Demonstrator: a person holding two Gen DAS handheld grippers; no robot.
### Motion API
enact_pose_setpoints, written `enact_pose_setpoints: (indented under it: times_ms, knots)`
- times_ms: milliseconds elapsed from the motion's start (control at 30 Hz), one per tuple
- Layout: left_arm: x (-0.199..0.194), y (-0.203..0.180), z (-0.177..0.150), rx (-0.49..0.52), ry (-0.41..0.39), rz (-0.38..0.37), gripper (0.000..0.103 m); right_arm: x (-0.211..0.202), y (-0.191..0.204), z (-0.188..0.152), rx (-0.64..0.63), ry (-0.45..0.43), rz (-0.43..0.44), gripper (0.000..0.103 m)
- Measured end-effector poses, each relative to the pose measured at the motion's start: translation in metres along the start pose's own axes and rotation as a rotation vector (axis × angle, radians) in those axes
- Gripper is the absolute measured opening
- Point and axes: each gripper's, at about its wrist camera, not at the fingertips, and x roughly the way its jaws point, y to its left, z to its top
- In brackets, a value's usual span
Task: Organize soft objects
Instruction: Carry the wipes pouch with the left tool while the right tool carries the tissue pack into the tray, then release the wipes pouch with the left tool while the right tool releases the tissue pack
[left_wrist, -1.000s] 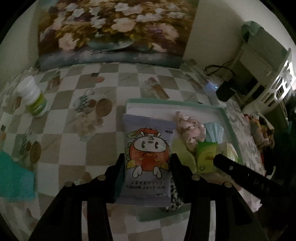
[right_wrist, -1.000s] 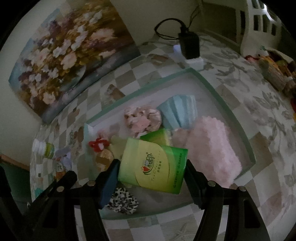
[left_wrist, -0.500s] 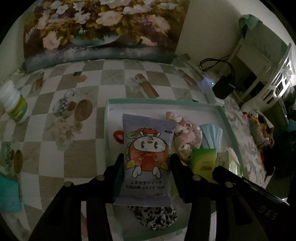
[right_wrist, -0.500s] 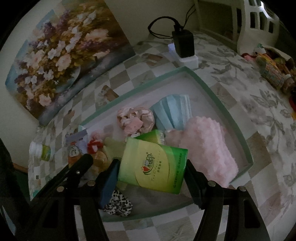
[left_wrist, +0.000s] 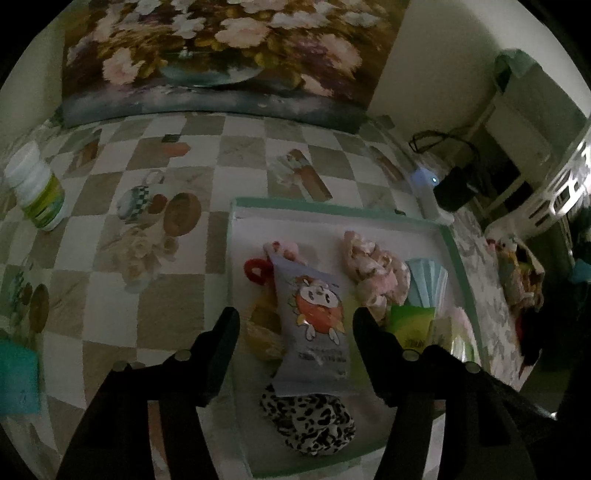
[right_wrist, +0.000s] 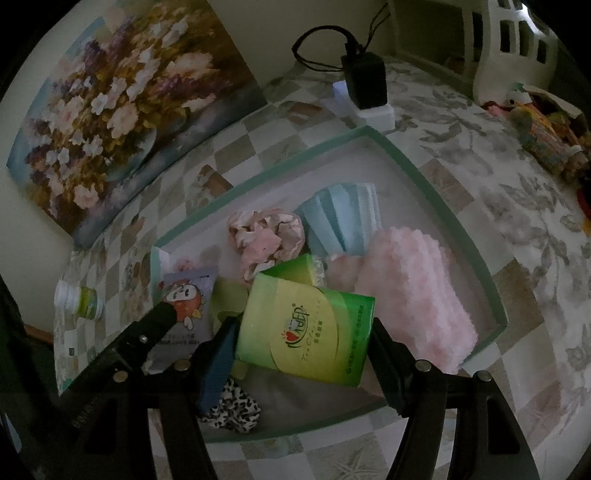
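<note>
A lilac baby-wipes pack (left_wrist: 312, 328) lies tilted in the green-rimmed tray (left_wrist: 321, 204), resting on a leopard scrunchie (left_wrist: 308, 424) and other soft items. My left gripper (left_wrist: 295, 321) is over it with its jaws opening; the pads stand clear of the pack's sides. My right gripper (right_wrist: 301, 332) is shut on a green tissue pack (right_wrist: 304, 328), held above the tray (right_wrist: 458, 218). In the right wrist view the wipes pack (right_wrist: 184, 299) shows behind the left gripper's finger (right_wrist: 147, 328). A pink fluffy cloth (right_wrist: 410, 291), blue masks (right_wrist: 340, 214) and a pink scrunchie (right_wrist: 266, 236) lie in the tray.
A white bottle with a green label (left_wrist: 37, 188) stands at the far left on the checked tablecloth. A flower painting (left_wrist: 221, 55) leans on the wall behind. A black charger on a white block (right_wrist: 365, 88) sits past the tray's far corner. A teal cloth (left_wrist: 14, 380) lies at left.
The left gripper's jaws have spread and let go of the wipes pack, which dropped tilted into the tray. The right gripper and its tissue pack have stayed put.
</note>
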Motion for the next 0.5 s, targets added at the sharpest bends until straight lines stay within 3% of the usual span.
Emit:
enact_pose_setpoints:
  times_ms: [167,233,300,367,433,500]
  knots:
    - [-0.004,0.014,0.003,-0.052,0.011,0.076,0.073,0.001,0.002,0.000,-0.012,-0.002,-0.016,0.076]
    - [-0.003,0.020,0.003,-0.073,0.023,0.091,0.074,0.001,0.003,0.000,-0.016,-0.007,-0.030,0.085]
    - [-0.001,0.028,0.003,-0.097,0.044,0.123,0.075,0.001,0.004,0.000,-0.026,-0.013,-0.049,0.087]
    - [0.001,0.033,0.001,-0.105,0.057,0.145,0.084,0.001,0.004,0.001,-0.030,-0.015,-0.058,0.092]
    - [0.003,0.038,0.000,-0.113,0.066,0.172,0.086,0.002,0.004,0.002,-0.033,-0.018,-0.068,0.103]
    - [0.003,0.041,-0.001,-0.109,0.072,0.209,0.094,0.001,0.004,0.002,-0.040,-0.026,-0.074,0.103]
